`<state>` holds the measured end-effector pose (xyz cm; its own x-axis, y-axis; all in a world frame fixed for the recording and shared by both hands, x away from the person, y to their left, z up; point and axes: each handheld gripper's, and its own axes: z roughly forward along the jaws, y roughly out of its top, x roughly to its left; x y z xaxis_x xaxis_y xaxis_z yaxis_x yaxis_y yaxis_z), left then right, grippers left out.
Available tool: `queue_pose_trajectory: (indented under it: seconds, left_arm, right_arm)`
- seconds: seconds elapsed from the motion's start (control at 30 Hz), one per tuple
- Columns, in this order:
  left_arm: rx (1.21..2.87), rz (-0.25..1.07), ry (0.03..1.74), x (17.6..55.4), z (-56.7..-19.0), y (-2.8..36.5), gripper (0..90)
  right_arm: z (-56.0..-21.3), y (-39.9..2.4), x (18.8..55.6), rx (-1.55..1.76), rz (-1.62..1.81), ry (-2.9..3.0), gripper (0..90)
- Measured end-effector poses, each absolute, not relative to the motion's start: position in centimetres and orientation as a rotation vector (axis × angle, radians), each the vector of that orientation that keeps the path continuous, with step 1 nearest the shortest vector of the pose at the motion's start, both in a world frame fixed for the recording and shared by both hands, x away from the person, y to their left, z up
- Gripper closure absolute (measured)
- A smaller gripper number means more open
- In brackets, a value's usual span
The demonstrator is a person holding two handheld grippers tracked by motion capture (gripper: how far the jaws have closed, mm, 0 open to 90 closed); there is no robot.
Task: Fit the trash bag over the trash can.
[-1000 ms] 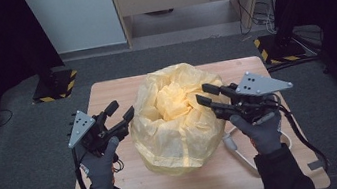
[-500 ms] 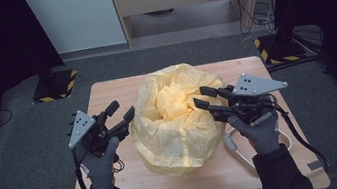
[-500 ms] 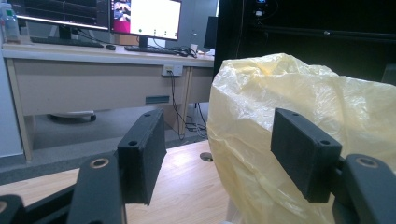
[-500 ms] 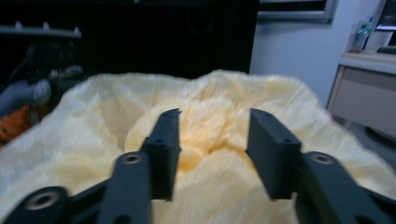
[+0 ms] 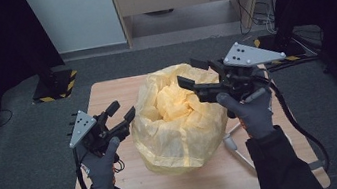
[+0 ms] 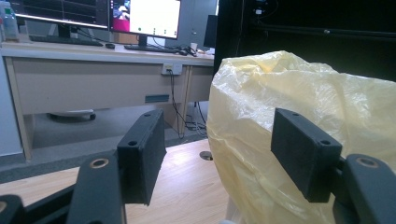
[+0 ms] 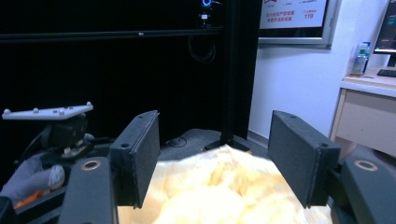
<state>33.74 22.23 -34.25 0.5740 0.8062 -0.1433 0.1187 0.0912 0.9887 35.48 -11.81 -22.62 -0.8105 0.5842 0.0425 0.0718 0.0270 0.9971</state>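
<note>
A crumpled yellow plastic bag [image 5: 179,123] stands puffed up in the middle of the wooden table [image 5: 106,96], its mouth facing up. My left gripper [image 5: 122,112] is open just left of the bag, low near the table; in the left gripper view the bag [image 6: 299,102] rises past the right pad. My right gripper [image 5: 192,73] is open and raised over the bag's top right rim, jaws pointing left. In the right gripper view the bag's folds [image 7: 224,186] lie below the open jaws, and the left gripper [image 7: 51,126] sits beyond.
A white frame or handle [image 5: 236,145] lies on the table right of the bag. Black stands with yellow-striped bases [image 5: 54,86] flank the table's far corners. A desk [image 6: 93,74] with monitors stands behind. Dark curtains close both sides.
My right gripper has risen and moved left over the bag's top. The left gripper has stayed beside the bag.
</note>
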Motion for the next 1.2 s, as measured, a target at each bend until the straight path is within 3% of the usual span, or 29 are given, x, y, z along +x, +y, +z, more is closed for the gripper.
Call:
queue_pose_trajectory:
  seconds: [0.37, 0.7, 0.9, 1.2]
  left_arm:
    - [1.416, 0.615, 0.854, 33.8, -34.4, 22.2, 34.8]
    - [1.42, 0.614, 0.851, 33.8, -34.4, 22.0, 34.7]
    - [1.418, 0.614, 0.852, 33.8, -34.4, 22.1, 34.6]
    - [1.423, 0.613, 0.849, 33.8, -34.4, 22.0, 34.5]
  right_arm:
    - [-21.8, -8.2, 36.8, 0.66, 1.829, 1.937, 34.2]
    - [-24.5, -6.2, 37.9, 0.738, 1.711, 1.99, 35.1]
    - [-26.2, -5.5, 38.6, 0.811, 1.563, 2.089, 42.3]
    - [-27.7, -4.7, 39.5, 0.901, 1.394, 2.244, 45.4]
